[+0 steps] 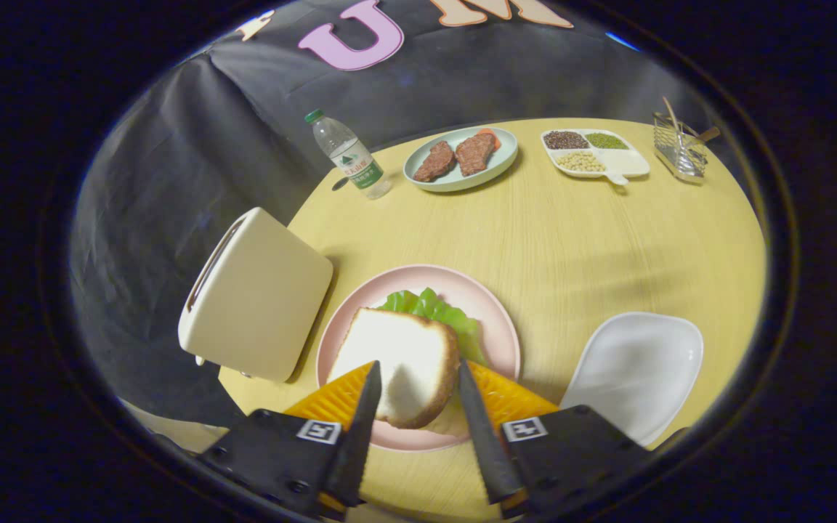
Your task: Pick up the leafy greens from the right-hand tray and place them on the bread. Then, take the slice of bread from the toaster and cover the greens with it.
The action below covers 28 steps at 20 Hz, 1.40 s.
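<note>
Gripper view looks down along the claw (414, 378), whose two dark fingers (362, 414) stand apart with a slice of bread (400, 367) in the gap between them. The slice fills most of that gap, yet whether either finger presses on it I cannot tell. It lies tilted on a pink plate (495, 312), its near edge between the fingertips. Green leafy greens (439, 311) poke out from under the far side of the slice, also on the pink plate. A paler patch shows beneath the near edge of the slice, perhaps another slice, though it is hard to make out.

Just left of the pink plate stands a cream toaster (255, 298). To the right of the pink plate, apart from it, sits a white tray (636, 367). Well beyond the pink plate on the yellow wooden tabletop (593, 240) are a water bottle (349, 156), a pale green plate with two brown meat patties (455, 156), a white divided dish of beans and grains (593, 151), and a wire holder (678, 149) with sticks in it.
</note>
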Tool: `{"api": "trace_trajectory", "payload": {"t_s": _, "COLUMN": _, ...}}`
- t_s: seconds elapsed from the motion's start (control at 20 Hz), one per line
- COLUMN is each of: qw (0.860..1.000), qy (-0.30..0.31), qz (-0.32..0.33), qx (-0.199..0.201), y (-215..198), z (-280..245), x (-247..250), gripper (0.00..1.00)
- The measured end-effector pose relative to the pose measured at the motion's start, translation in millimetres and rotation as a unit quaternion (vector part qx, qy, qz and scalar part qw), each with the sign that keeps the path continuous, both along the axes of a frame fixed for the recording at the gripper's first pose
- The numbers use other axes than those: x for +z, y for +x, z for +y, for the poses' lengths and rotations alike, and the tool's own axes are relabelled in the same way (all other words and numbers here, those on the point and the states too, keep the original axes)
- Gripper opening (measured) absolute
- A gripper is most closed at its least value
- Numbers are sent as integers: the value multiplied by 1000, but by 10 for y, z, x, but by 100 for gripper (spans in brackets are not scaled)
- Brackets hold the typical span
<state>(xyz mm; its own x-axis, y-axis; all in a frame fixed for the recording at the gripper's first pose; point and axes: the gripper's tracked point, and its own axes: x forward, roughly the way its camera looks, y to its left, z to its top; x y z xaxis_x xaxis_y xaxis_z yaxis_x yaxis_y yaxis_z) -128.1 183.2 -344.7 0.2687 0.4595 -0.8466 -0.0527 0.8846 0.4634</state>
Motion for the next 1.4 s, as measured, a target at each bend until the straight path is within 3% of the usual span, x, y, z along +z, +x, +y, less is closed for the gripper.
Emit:
{"api": "trace_trajectory", "payload": {"t_s": 0.15, "qw": 1000, "qy": -3, "qz": -19, "qx": 6, "y": 14, "z": -64, "x": 124, "gripper": 99}}
{"api": "trace_trajectory", "payload": {"t_s": 0.4, "qw": 994, "qy": -6, "qz": -105, "qx": -4, "y": 263, "z": -287, "x": 541, "gripper": 100}}
{"api": "trace_trajectory", "payload": {"t_s": 0.7, "qw": 977, "qy": -39, "qz": -207, "qx": -42, "y": 587, "z": -758, "x": 1029, "gripper": 100}}
{"api": "trace_trajectory", "payload": {"t_s": 1.4, "qw": 893, "qy": -134, "qz": -408, "qx": -135, "y": 882, "z": -1775, "x": 2160, "gripper": 100}}
